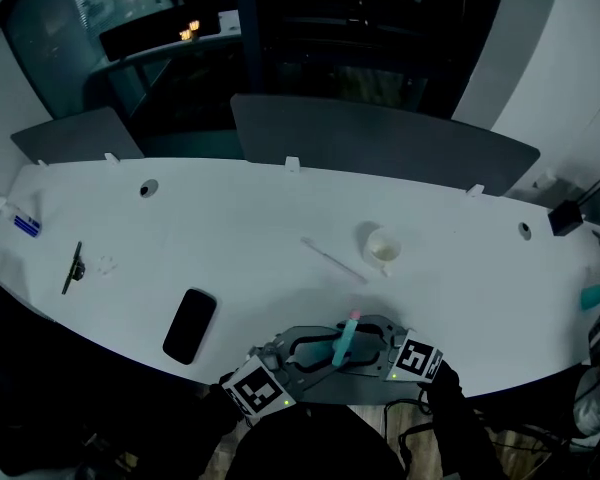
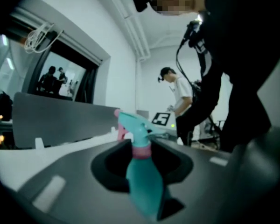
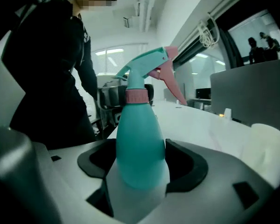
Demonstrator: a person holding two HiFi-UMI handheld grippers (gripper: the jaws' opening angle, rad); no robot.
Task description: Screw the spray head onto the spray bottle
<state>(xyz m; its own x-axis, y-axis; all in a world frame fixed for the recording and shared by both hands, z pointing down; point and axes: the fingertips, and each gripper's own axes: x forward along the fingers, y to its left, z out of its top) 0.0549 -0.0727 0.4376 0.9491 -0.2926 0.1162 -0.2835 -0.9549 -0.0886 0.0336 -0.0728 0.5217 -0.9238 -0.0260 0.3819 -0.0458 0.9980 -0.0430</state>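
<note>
Left gripper: closed on the spray bottle, with a dark pad on each side of the narrow upper part just under the pink collar
Right gripper: closed on the wide lower body of the same bottle, one pad against each flank
Meeting point: in the head view the two grippers come in from lower left and lower right and face each other at the near edge of the surface, with the bottle between them
Spray bottle: teal, off the surface, carried by both grippers at once
Spray head: teal, seated on the bottle's neck at the pink collar; how far it is screwed down cannot be told
Trigger: pink, slanting down beneath the nozzle
Phone: dark, lying flat on the white surface to the left of the grippers, near the front edge
Stick: thin and pale, lying just beyond the grippers
Cup: small and white, just to the right of the stick's far end
Pen: dark, well off to the left
Divider panels: grey, standing along the far edge of the surface
Person: in a white top, standing in the room behind, seen in the left gripper view
</note>
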